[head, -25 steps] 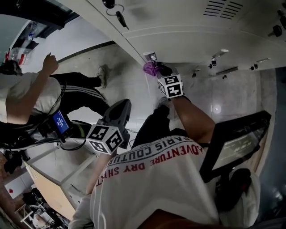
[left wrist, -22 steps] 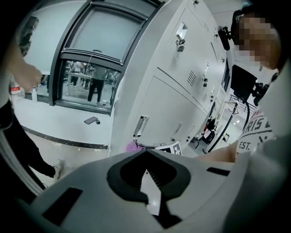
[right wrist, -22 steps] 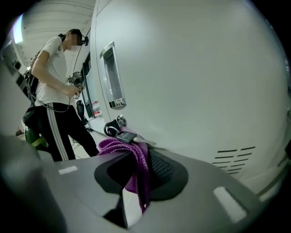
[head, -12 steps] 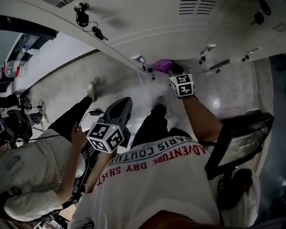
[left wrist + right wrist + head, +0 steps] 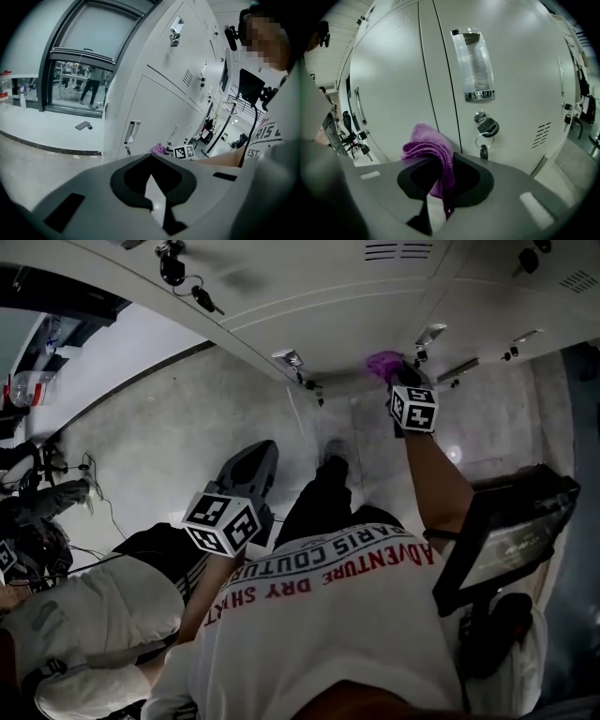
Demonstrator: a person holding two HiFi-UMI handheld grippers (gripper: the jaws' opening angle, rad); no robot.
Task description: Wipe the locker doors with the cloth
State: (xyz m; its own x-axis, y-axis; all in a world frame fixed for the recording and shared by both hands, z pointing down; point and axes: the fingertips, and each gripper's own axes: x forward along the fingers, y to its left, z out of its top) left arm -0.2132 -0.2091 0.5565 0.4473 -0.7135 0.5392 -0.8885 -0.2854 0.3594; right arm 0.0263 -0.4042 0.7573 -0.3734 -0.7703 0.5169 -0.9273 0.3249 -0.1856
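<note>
Our right gripper pinches a purple cloth between its jaws, the fabric bunched above them and one fold hanging down through the gap. We have the cloth against a pale locker door, just beside the seam to the next door. On that next door a clear label holder sits above a lock with a key on a ring. In the head view our right arm reaches out to the lower row of lockers. Our left gripper is held in front of our body, well apart from the lockers, its jaws pressed together with nothing between them. Another person is on the grey floor to our left.
</note>
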